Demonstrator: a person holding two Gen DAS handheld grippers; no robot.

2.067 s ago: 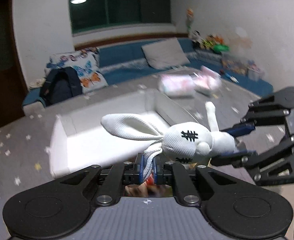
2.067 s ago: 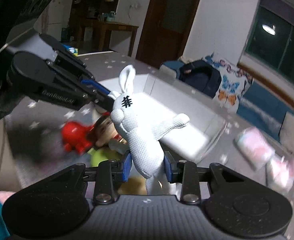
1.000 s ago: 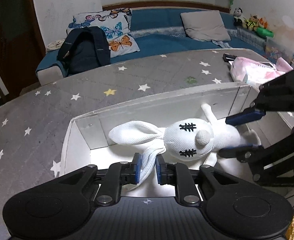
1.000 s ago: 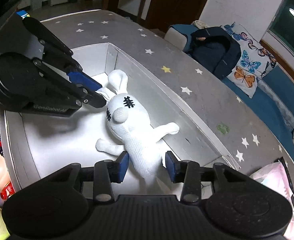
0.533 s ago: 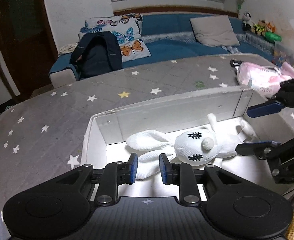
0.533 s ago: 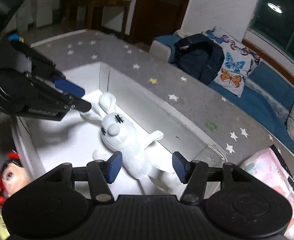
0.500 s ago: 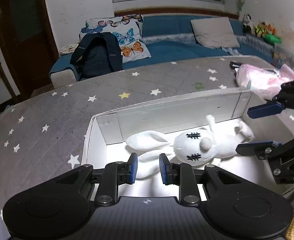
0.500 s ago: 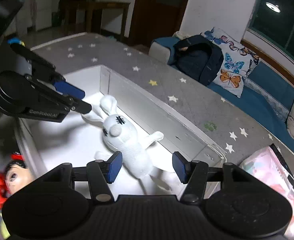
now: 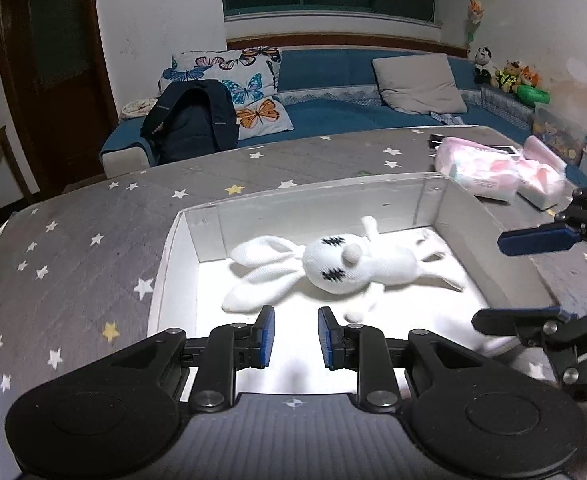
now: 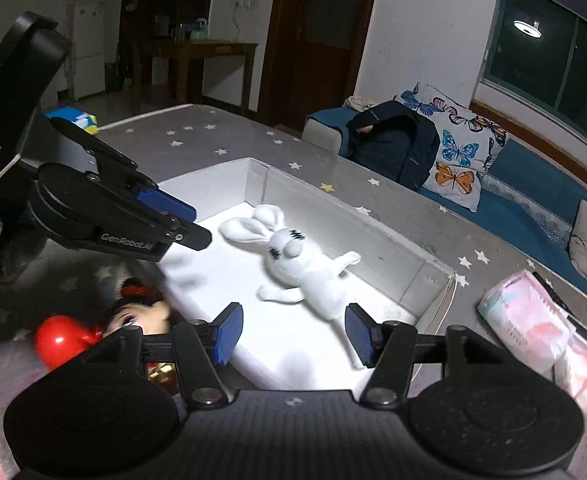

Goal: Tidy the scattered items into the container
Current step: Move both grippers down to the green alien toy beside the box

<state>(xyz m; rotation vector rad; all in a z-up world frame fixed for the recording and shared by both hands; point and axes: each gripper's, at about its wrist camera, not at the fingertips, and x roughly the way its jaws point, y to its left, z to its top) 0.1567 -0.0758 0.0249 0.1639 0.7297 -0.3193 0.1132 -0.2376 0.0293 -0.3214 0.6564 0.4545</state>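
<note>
One rabbit (image 9: 345, 266) lies in my one box (image 9: 173, 248); both my left gripper (image 9: 292, 336) and right gripper (image 10: 291, 334) stand spread and empty, the right's jaws opening. Only my right view shows one doll (image 10: 141, 314) outside.

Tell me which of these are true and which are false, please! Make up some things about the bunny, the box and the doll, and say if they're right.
1. The white bunny lies inside the white box. True.
2. The left gripper is squeezing the bunny's ear. False: nothing is between its fingers, and the ears lie just beyond them.
3. The doll with the red bow is in the box. False: it lies outside, on the starry grey cloth by the box's near side.
4. The right gripper holds nothing. True: its jaws are opening, clear of the bunny.
5. Pink packets lie outside the box. True.
</note>
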